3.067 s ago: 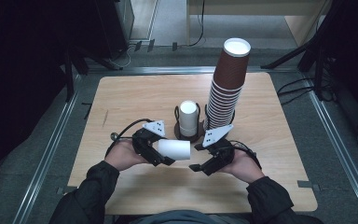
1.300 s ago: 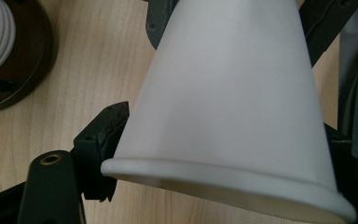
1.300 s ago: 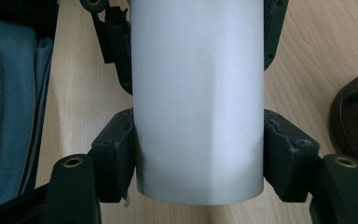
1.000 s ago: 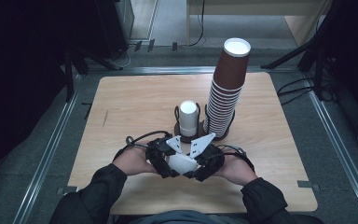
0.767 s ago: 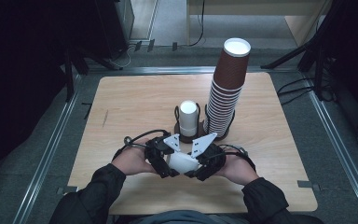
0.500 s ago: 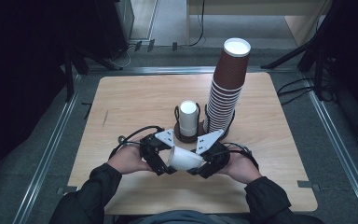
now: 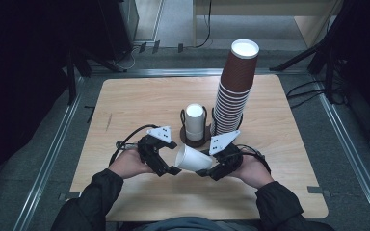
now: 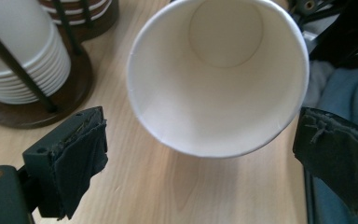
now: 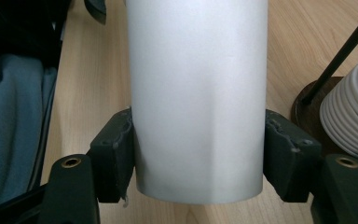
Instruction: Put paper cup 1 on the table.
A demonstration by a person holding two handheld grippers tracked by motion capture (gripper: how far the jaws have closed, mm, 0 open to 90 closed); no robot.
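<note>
1. The person's sleeves (image 7: 96, 197) entered from the near edge of the table (image 7: 139, 101), one gripper in each hand.
2. The right gripper (image 7: 211, 171) was clamped on a white paper cup (image 7: 194, 159); in the right gripper view both pads pressed the cup's (image 9: 198, 98) side walls close to its base end.
3. The cup lay roughly level just above the near-centre of the table, its open mouth turned toward the left gripper (image 7: 167, 169).
4. The left gripper's jaws had just been opening and stood apart. In the left gripper view they flanked the cup's rim (image 8: 216, 77) without touching it, and the bare inside of the cup faced the camera.
5. Just beyond the cup stood a dark wooden holder (image 7: 195, 141) with a short stack of white cups (image 7: 194, 121), upside down between wire posts.
6. Beside it, farther right, rose a tall stack of brown cups (image 7: 235, 86), leaning slightly right, in a second wire holder.
</note>
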